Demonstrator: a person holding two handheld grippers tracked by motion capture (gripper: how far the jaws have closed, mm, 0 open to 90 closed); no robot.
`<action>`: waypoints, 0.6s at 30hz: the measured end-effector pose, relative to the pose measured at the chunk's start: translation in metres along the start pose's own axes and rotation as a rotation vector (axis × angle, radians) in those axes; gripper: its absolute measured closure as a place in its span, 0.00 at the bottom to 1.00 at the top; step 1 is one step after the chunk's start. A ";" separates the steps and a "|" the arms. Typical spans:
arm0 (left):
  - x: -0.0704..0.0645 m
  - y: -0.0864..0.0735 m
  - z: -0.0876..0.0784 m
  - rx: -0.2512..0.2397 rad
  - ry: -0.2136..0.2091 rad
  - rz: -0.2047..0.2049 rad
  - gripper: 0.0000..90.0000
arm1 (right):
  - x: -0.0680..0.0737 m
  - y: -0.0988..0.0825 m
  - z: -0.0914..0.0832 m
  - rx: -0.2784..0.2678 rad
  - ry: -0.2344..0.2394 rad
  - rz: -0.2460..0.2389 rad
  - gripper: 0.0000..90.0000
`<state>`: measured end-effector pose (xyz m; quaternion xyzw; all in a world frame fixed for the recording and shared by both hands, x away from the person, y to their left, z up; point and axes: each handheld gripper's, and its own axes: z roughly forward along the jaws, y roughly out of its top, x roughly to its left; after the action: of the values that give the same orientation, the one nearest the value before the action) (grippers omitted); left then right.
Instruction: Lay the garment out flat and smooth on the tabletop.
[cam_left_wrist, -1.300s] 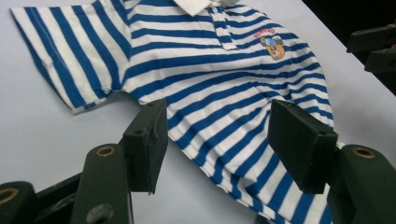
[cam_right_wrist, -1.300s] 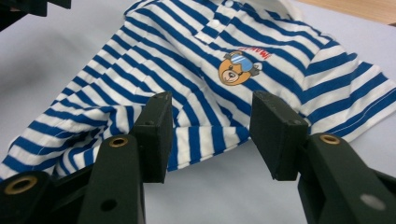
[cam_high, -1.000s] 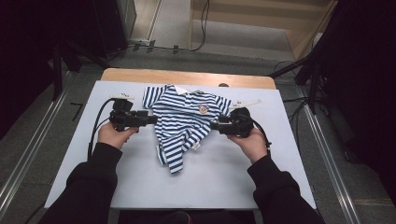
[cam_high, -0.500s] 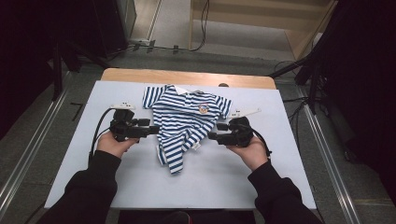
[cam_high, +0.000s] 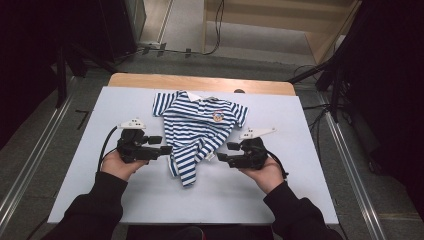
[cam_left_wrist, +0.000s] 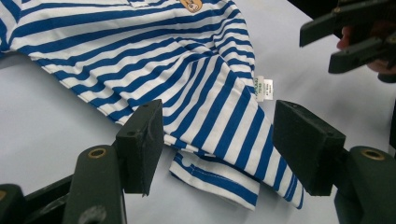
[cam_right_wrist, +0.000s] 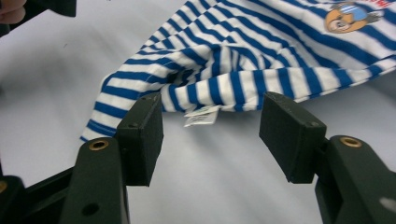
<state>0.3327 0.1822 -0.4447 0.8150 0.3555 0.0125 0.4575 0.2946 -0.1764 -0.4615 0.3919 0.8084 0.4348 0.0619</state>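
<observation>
A blue-and-white striped polo shirt (cam_high: 200, 127) with a bear badge lies rumpled on the white table top (cam_high: 300, 190), its lower part bunched into a narrow tail. My left gripper (cam_high: 167, 149) is open at the tail's left edge; in the left gripper view (cam_left_wrist: 219, 122) the striped hem (cam_left_wrist: 219, 177) lies between the pads, which do not press on it. My right gripper (cam_high: 222, 152) is open at the tail's right edge and its jaws have just been opening. Between them (cam_right_wrist: 210, 117) sit a white care label (cam_right_wrist: 201, 115) and the folded fabric edge (cam_right_wrist: 243, 88), both untouched.
A wooden strip (cam_high: 200, 82) borders the table's far edge. Metal rails (cam_high: 30, 160) run along the floor on both sides, with cables and dark stands behind. Bare white surface lies near me and out to either side.
Both hands have drawn back toward the near edge, from beside the shirt's middle to beside its lower tail. The right jaws stand wider. The shirt has not moved.
</observation>
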 end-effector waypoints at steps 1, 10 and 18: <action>0.000 -0.001 -0.001 -0.002 0.000 0.001 0.39 | 0.003 -0.002 0.001 0.004 0.008 0.002 0.42; 0.006 -0.008 -0.011 -0.024 0.028 -0.015 0.39 | 0.030 -0.011 0.022 0.036 0.057 -0.044 0.42; 0.008 -0.014 -0.019 -0.027 0.060 -0.024 0.39 | 0.045 -0.010 0.040 0.067 0.107 -0.065 0.42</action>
<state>0.3241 0.2056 -0.4471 0.8035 0.3787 0.0360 0.4579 0.2755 -0.1226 -0.4832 0.3434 0.8370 0.4256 0.0197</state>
